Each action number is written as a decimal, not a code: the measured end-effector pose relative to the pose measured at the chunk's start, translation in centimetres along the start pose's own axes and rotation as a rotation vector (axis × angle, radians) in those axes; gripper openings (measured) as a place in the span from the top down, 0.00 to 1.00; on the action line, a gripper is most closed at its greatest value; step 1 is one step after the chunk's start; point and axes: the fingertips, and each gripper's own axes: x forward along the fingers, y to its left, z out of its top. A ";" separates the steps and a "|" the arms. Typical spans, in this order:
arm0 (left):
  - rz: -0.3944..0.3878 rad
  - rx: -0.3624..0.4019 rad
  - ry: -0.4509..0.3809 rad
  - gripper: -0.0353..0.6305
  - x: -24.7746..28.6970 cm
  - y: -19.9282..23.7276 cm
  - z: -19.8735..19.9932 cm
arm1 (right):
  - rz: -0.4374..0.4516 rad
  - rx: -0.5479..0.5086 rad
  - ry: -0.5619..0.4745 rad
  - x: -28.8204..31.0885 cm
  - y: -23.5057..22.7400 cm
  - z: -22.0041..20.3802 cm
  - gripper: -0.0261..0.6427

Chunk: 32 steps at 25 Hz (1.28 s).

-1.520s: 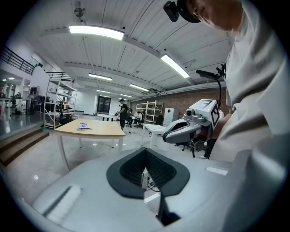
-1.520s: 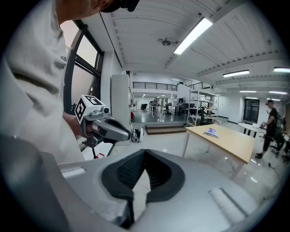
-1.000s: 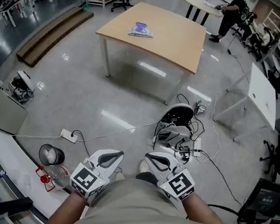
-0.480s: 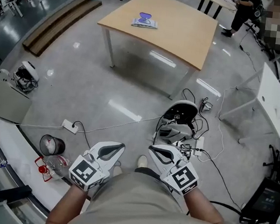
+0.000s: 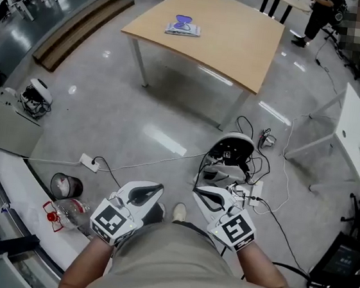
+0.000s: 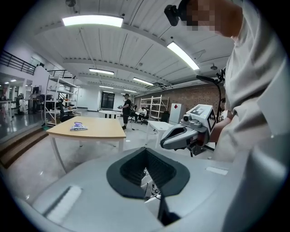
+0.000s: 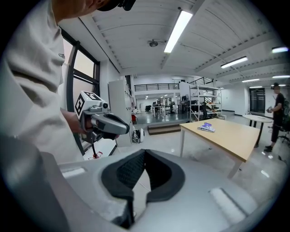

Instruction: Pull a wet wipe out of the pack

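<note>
Setting: workshop hall with a glossy grey floor (image 5: 137, 122), seen steeply down past a beige shirt.
Wet wipe pack (image 5: 183, 27): lying flat near the far left corner of the table, purple and white, nothing touching it, well apart from both grippers.
Table (image 5: 242, 50): pale wood top on white legs, bare apart from the pack.
Left gripper (image 5: 159, 188): held low by the waist, pointed forward over the floor; dark pads brought together at the tips, nothing between them, only floor visible through the gap behind the tips.
Right gripper (image 5: 196, 191): held level with the left one and just beside it, angled slightly inward; jaws likewise closed tip to tip, gripping nothing.
Between grippers and table: a wide stretch of open floor.
Cables (image 5: 273, 176): black and white leads tangled on the floor ahead of the right gripper, around a rounded black-and-white device (image 5: 230, 147).
Power strip (image 5: 89, 160): white, on the floor ahead of the left gripper, a cord running off to each side.
Small round bin (image 5: 65, 186): dark, pale lining inside, standing left of the left gripper.
Bystander (image 5: 317, 17): in dark clothes, standing beyond the table's far right corner.
White side table (image 5: 355, 134): at the right edge, clear of the wooden one.
</note>
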 end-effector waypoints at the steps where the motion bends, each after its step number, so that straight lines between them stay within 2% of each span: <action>1: 0.003 0.000 0.006 0.94 0.4 0.3 0.2 | 0.002 0.005 -0.003 0.2 -0.5 0.1 0.96; 11: -0.011 -0.022 0.000 0.94 4.5 7.9 1.0 | -0.007 0.022 0.005 5.4 -6.5 1.4 0.96; 16: -0.031 -0.025 -0.023 0.94 5.6 14.9 2.8 | -0.032 0.003 0.010 10.5 -10.2 5.2 0.96; 22: -0.096 -0.022 -0.063 0.94 6.4 23.3 5.8 | -0.069 -0.003 0.023 17.4 -15.1 9.6 0.96; 29: -0.112 -0.005 -0.042 0.94 6.1 31.7 5.8 | -0.107 0.026 0.006 24.1 -18.1 13.7 0.96; 32: -0.120 -0.017 -0.039 0.94 6.9 33.9 5.8 | -0.102 0.019 0.019 25.9 -19.3 14.3 0.96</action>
